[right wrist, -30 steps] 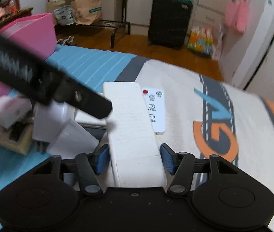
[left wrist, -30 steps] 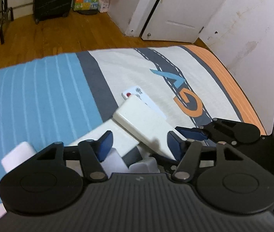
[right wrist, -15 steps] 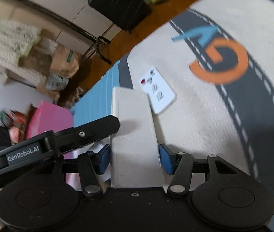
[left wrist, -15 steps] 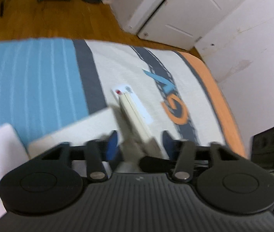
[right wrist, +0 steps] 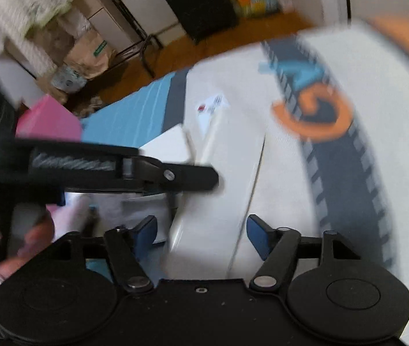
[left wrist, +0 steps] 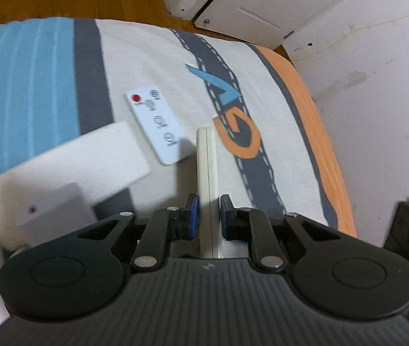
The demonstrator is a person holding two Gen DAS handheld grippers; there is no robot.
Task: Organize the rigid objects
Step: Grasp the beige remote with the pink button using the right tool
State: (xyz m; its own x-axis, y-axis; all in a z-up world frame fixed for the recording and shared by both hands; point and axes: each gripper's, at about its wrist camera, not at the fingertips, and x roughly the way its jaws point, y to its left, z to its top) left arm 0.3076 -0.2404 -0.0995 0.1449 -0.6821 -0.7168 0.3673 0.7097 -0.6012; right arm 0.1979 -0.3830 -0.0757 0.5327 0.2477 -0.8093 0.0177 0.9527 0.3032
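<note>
White remote [left wrist: 207, 170] on edge, long axis pointing away, pinched by left gripper [left wrist: 207, 216]; right gripper [right wrist: 201, 232] spread wide

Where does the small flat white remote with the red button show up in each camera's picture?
Left wrist: the small flat white remote with the red button lies left of centre on the bedspread.
Right wrist: the same remote sits blurred, above centre.
Shared landmark: the orange G-shaped print, to its right in both.
</note>
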